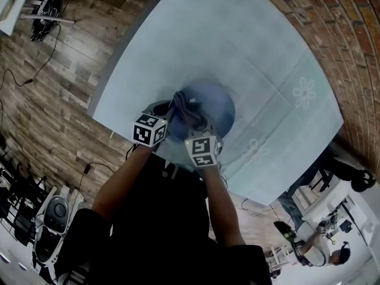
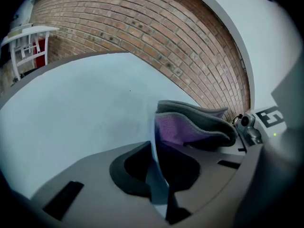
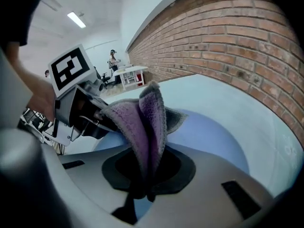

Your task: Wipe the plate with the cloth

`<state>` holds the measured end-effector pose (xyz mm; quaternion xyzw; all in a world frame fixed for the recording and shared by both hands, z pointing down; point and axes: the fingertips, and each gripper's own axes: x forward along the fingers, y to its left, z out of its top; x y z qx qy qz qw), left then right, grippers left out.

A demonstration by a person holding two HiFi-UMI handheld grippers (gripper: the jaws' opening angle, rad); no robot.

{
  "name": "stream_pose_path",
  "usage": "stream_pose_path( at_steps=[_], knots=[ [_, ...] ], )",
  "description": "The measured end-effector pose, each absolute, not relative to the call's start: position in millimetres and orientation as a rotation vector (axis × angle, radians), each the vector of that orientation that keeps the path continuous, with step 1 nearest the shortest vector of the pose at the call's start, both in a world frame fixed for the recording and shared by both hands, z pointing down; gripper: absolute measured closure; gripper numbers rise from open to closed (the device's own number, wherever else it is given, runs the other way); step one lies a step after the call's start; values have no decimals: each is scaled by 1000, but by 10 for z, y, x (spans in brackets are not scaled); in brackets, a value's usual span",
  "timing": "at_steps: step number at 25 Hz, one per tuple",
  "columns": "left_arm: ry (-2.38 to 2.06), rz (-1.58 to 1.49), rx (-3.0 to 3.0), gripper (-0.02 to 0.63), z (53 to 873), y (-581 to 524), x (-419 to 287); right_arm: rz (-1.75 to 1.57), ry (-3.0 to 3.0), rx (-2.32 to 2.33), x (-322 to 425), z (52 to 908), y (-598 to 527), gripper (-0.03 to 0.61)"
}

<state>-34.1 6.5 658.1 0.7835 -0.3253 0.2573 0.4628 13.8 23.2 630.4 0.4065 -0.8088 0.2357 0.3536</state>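
Brick wall [image 3: 228, 37] beside table [image 3: 237, 96]; cloth [image 3: 145, 122] on plate [image 3: 209, 132]

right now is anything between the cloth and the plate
Nothing visible does. The right gripper holds the cloth over the plate, with bare plate below it. The left gripper only clamps the plate's rim, off to one side.

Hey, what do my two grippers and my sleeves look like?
The left gripper and right gripper each have a smooth grey body with a dark recess around the jaws, and each carries a white cube with black square markers. The person wears a black top; the forearms are uncovered.
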Motion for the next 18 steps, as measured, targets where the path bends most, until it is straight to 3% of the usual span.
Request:
stream_pose_path(
  at_steps=[18],
  knots=[
    [-811,664,1958,564,6576,62,-346,452,-2048,928,-54,6432,-131,517]
  ],
)
